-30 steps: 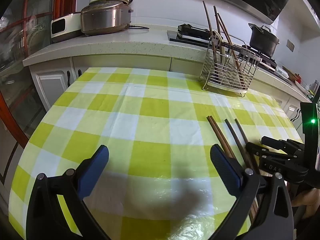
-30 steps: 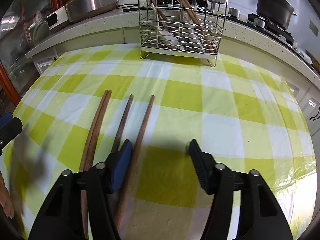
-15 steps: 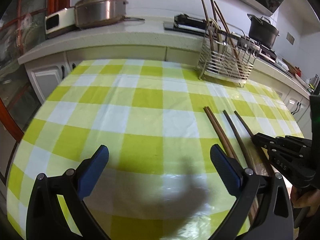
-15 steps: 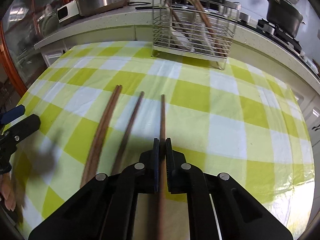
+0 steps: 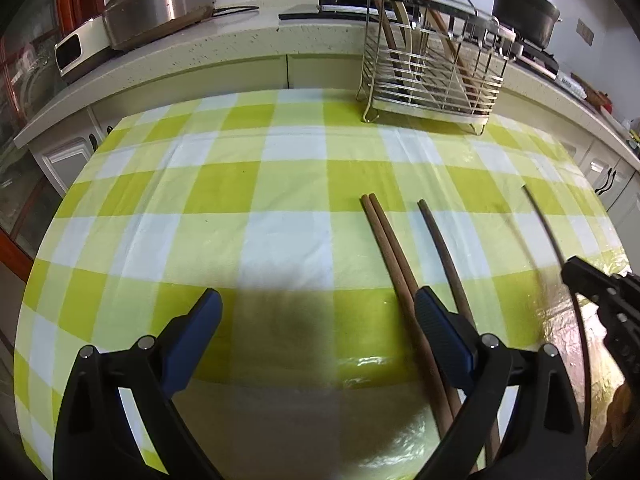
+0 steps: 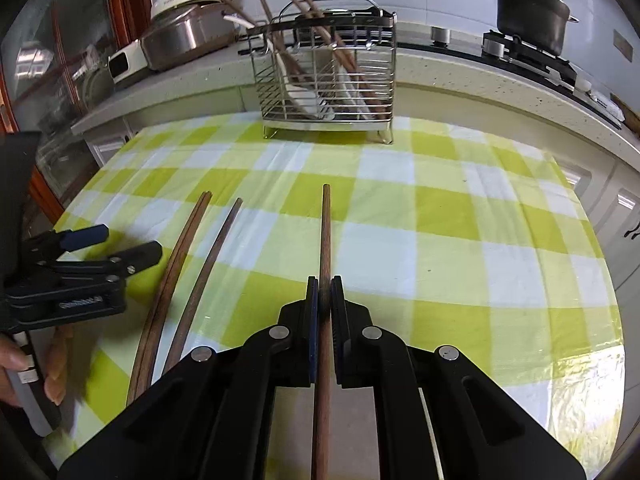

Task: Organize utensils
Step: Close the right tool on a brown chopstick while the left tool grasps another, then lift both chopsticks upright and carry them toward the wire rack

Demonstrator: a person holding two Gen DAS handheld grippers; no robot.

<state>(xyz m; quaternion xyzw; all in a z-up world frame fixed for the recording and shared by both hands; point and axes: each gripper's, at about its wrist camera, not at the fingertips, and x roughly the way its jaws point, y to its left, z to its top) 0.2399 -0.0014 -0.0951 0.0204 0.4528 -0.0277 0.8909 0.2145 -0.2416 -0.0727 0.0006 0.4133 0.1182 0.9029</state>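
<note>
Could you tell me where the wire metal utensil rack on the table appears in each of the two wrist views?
Left wrist view: the wire metal utensil rack stands top right of centre, at the far edge of the green checked tablecloth.
Right wrist view: the rack stands top centre, straight ahead.
Shared landmark: the black cooking pot on the stove, right of the rack.

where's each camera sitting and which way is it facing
Left wrist: on the left claw, angled down over the checked tablecloth toward three loose chopsticks and the wire rack; its open blue pads show.
Right wrist: on the right claw, angled down toward the same rack; it is shut on one chopstick, and a hand shows.
Shared: rack, tablecloth, chopsticks, each other's claw.
</note>
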